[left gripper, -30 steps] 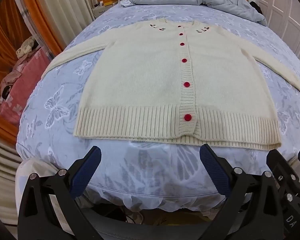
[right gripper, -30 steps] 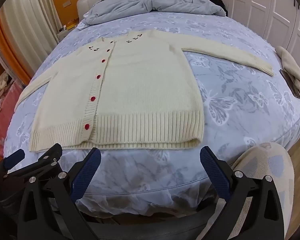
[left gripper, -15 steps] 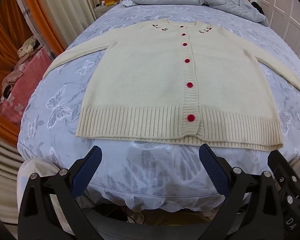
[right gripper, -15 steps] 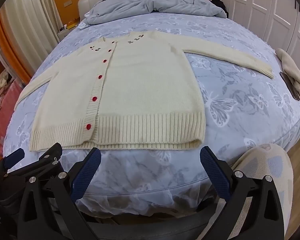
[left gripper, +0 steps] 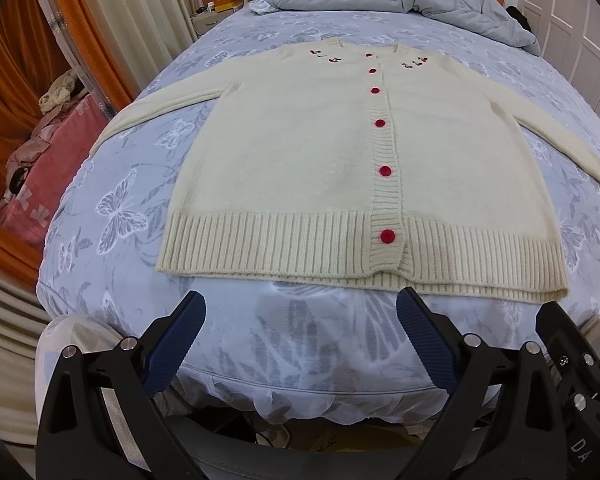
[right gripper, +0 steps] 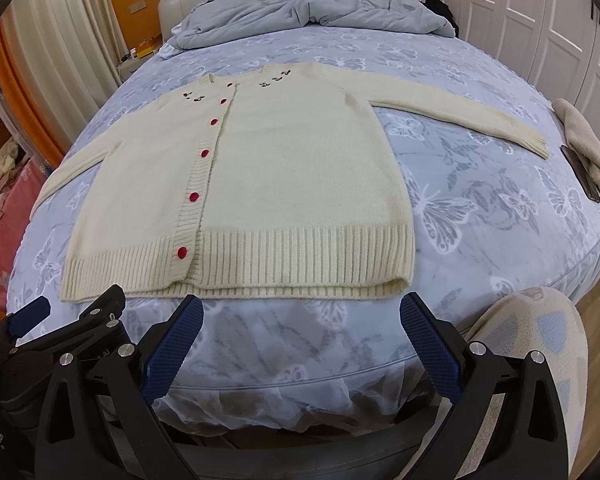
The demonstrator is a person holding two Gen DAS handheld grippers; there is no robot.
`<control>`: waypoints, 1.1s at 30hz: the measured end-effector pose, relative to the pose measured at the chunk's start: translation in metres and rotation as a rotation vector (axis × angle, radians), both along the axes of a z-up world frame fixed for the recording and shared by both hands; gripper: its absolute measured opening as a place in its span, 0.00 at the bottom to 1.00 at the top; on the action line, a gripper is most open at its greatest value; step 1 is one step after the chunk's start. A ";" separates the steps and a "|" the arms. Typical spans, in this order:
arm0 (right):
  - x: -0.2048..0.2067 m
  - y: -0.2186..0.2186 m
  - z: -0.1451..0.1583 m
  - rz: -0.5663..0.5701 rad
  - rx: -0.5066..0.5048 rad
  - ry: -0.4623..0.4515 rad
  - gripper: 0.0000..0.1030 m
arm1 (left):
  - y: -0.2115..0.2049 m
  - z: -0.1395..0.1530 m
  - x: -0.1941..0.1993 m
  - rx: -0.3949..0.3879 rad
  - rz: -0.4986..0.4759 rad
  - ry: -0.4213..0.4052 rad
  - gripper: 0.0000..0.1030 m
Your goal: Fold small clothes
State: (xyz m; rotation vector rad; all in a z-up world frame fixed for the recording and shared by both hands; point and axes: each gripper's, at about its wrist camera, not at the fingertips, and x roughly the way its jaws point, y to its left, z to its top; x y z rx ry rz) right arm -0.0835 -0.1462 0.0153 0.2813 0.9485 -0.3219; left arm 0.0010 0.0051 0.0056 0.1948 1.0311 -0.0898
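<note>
Hovering off the bed's near edge, the left gripper (left gripper: 300, 320) and right gripper (right gripper: 302, 322) are held wide apart and empty. At twelve o'clock beyond them, the cardigan (left gripper: 340, 168) is spread flat on the bedsheet (right gripper: 500, 220), buttoned, sleeves out. It is judged soft, light and limp; its ribbed hem corners are judged best to pinch. Compared with earlier, both grippers are seen slightly nearer it.
</note>
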 end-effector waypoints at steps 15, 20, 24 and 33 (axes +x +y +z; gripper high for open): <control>-0.001 0.000 0.000 -0.001 0.005 -0.002 0.95 | -0.001 0.002 -0.001 0.001 0.000 -0.005 0.89; -0.001 0.000 0.001 0.000 0.004 -0.001 0.95 | -0.001 0.003 -0.002 0.000 0.002 -0.007 0.89; -0.001 0.000 0.000 0.000 0.004 -0.001 0.95 | -0.001 0.004 -0.002 0.000 0.002 -0.007 0.90; -0.001 0.000 0.000 0.000 0.006 -0.001 0.95 | -0.001 0.004 -0.003 0.000 0.002 -0.008 0.89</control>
